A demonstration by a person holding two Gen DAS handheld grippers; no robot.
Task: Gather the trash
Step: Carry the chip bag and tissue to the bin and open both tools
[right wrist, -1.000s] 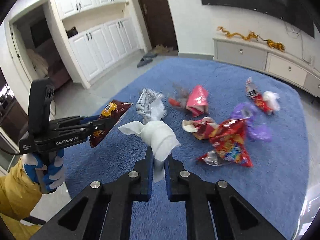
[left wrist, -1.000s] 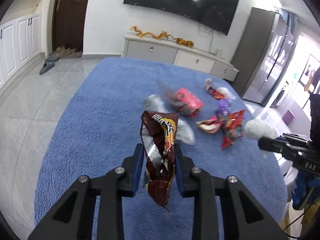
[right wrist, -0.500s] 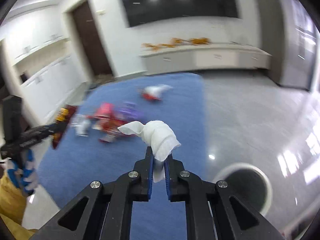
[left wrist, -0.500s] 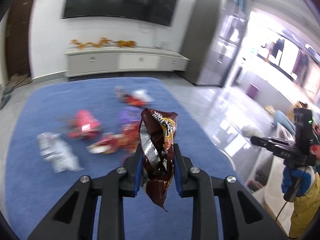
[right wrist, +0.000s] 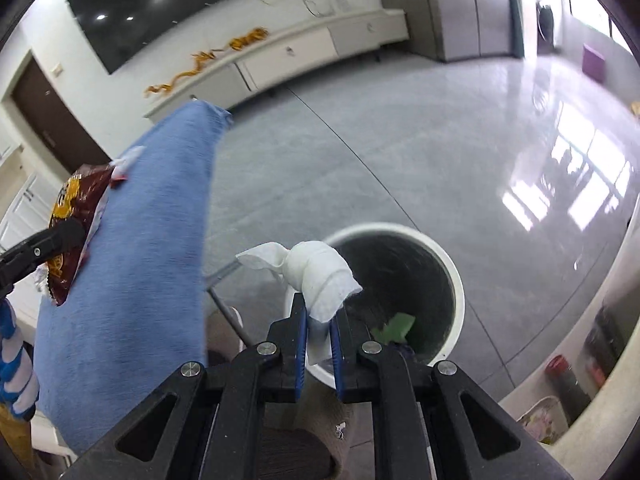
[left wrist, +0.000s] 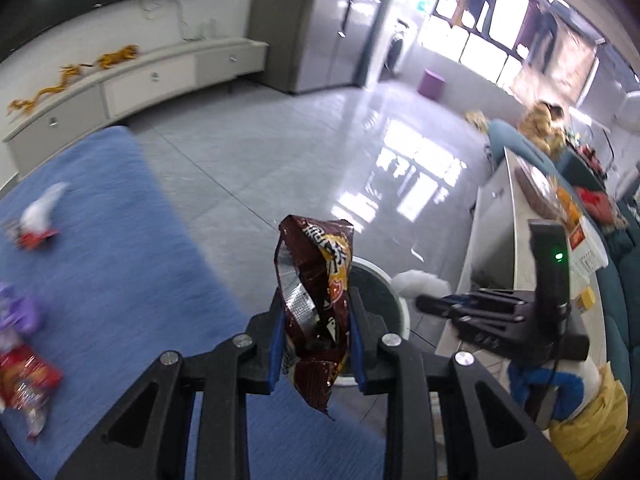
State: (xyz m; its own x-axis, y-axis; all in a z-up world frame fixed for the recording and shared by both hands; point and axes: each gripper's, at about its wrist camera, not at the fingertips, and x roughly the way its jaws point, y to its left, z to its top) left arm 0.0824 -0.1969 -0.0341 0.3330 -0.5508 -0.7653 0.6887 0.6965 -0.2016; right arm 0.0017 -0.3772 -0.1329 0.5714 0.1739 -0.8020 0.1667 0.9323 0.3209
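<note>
The left gripper [left wrist: 316, 336] has its blue pads tight on a brown chip bag [left wrist: 314, 300], which sticks up between them with its torn end hanging below. The right gripper [right wrist: 318, 332] has a white tissue wad [right wrist: 316, 276] between its pads, and its jaws are starting to open; the wad still sits between them. The landmark here is the white bin [right wrist: 450, 268] on the shiny grey floor [right wrist: 400, 152]. The tissue wad hangs just over the near rim of the bin. Inside the bin lies a green scrap [right wrist: 396, 326]. In the left view the chip bag is in front of the bin [left wrist: 394, 296], and the right gripper [left wrist: 424, 302] with its white wad pokes in just beside the bin. A blue rug [left wrist: 100, 248] lies to the left of the bin, close to it. More trash sits on the rug, well away from the bin: a red wrapper [left wrist: 24, 384], a purple wrapper [left wrist: 18, 312] and a white and red wrapper [left wrist: 38, 220]
</note>
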